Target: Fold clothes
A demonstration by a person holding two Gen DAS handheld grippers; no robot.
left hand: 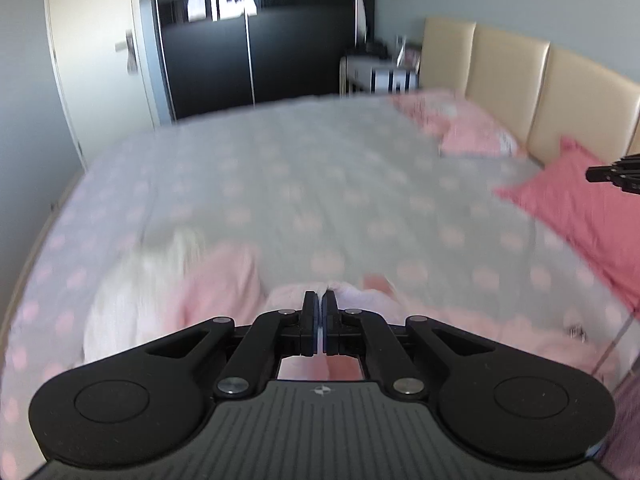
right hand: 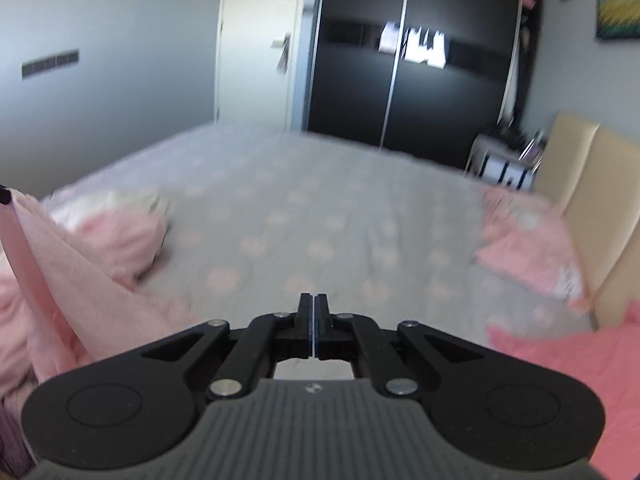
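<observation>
The left gripper (left hand: 320, 300) has its jaws pressed together on the edge of a pale pink garment (left hand: 360, 300), a fold of cloth bunching up just past the fingertips. In the right wrist view the same garment (right hand: 72, 272) hangs as a taut sheet from the upper left down toward the bed, so it is lifted off the bedspread at that corner.

The right gripper (right hand: 313, 300) is also closed, its pads meeting with only a thin line between them. Whether any cloth is caught there cannot be told from its own view; only a pale strip shows under the fingers. In the left wrist view its black tip (left hand: 612, 174) pokes in at the right edge, above a darker pink pillow (left hand: 580, 216).

The bed (left hand: 300, 184) carries a grey spread with faint pink dots. On it, to the left of the held garment, lies a loose heap of clothes (left hand: 160, 280), white and pink, not in any basket or box. A lighter pink pillow (left hand: 472, 132) rests against the beige padded headboard (left hand: 508, 76). Beyond the bed stand a black wardrobe (left hand: 256, 48), a cream door (left hand: 92, 52) and a small bedside table (left hand: 376, 72) with blurred items on top.
</observation>
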